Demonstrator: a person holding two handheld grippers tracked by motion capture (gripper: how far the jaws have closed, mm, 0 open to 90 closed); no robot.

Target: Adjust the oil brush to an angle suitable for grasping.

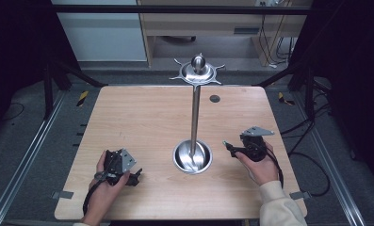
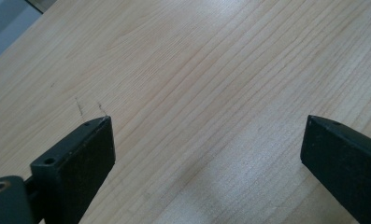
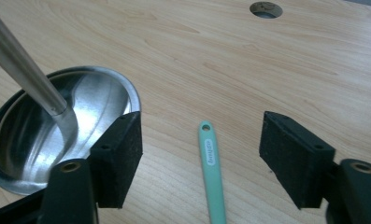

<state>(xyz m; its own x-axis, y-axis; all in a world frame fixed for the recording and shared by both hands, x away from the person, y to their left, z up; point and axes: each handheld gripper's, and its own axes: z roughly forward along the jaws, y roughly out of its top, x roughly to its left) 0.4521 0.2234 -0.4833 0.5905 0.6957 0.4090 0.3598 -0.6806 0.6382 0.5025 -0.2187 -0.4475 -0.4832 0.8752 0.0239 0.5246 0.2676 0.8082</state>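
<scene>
The metal stand [image 1: 194, 113], a round dished base with an upright pole and a hooked crown, is set at the middle of the wooden table [image 1: 142, 117], probably so both hands can reach it. A green-handled utensil [image 3: 211, 172] lies just right of the base, between the spread jaws of the right gripper [image 1: 231, 147], apparently lined up for pickup but not touched. The left gripper [image 1: 134, 177] is rested low on bare wood, jaws wide apart and empty.

We see our right gripper [image 3: 202, 154] wide open over a mint-green handle [image 3: 211, 172], beside the steel dish [image 3: 94, 93].
</scene>
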